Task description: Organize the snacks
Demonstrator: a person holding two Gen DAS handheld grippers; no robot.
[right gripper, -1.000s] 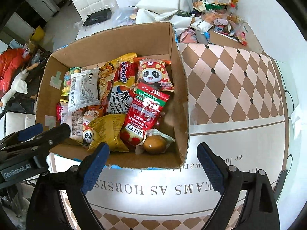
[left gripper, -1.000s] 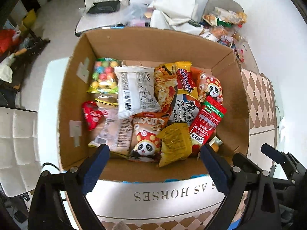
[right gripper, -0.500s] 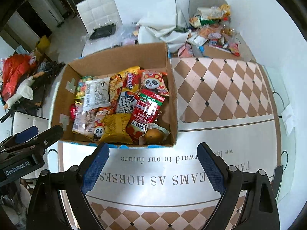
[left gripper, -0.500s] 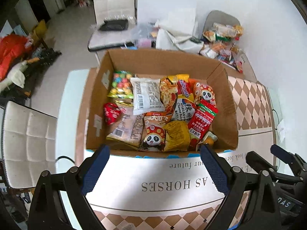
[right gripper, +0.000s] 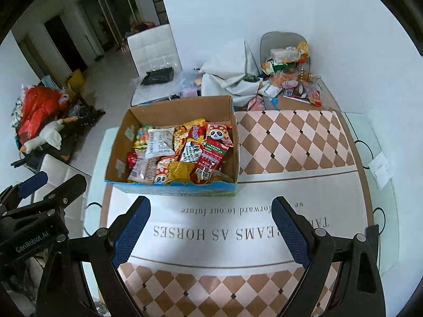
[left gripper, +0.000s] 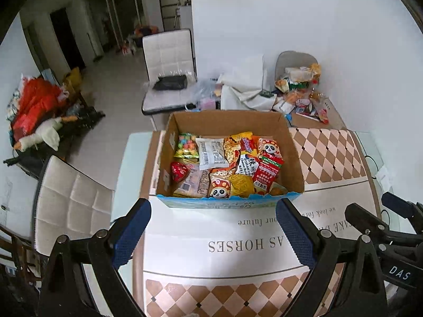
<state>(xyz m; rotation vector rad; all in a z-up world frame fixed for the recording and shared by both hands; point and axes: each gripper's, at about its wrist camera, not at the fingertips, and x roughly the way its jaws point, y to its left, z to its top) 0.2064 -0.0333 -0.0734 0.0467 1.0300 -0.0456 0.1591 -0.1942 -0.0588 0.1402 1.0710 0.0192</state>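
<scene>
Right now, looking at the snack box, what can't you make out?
- Cardboard box: lower snack layers, buried under top packets, both views.
- Brown round snack: half hidden by the box's front wall, right wrist view.
- Far snack pile: too small, both views.

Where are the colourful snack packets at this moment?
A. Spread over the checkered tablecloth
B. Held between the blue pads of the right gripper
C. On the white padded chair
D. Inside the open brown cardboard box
D: the colourful snack packets lie together inside the open brown cardboard box, while the left gripper and the right gripper are both open and empty above the checkered tablecloth.
</scene>
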